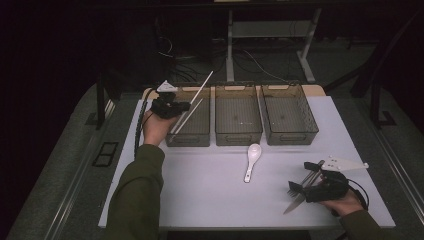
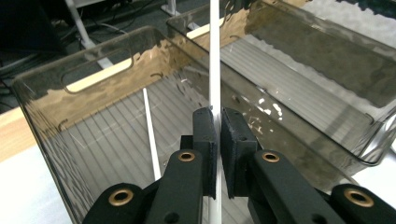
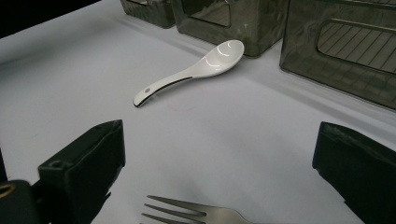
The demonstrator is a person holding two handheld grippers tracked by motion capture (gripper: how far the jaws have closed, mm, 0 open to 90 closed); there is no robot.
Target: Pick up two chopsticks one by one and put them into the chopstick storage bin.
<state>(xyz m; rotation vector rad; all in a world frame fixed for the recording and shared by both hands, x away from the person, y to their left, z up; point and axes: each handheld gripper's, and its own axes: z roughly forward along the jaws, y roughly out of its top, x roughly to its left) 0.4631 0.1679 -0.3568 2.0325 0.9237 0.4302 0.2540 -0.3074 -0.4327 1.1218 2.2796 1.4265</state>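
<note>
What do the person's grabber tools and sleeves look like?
Both tools are black. The left gripper and the right gripper each carry a pale grey three-cornered plate on top and trail a black cable. The fingers are blocky black pads on arms with brass-coloured rivets. The sleeves are olive green.

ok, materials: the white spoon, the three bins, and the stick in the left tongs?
White short-handled soup spoon: looks like glazed ceramic, maybe melamine; glossy highlights in the bowl. Three smoky see-through bins: moulded plastic; tinted transparent walls, ribbed floor, wavy reflections. Thin white stick clamped in the left tongs: a chopstick, likely matte plastic; the look leaves it open. A second one lies in the left bin.
</note>
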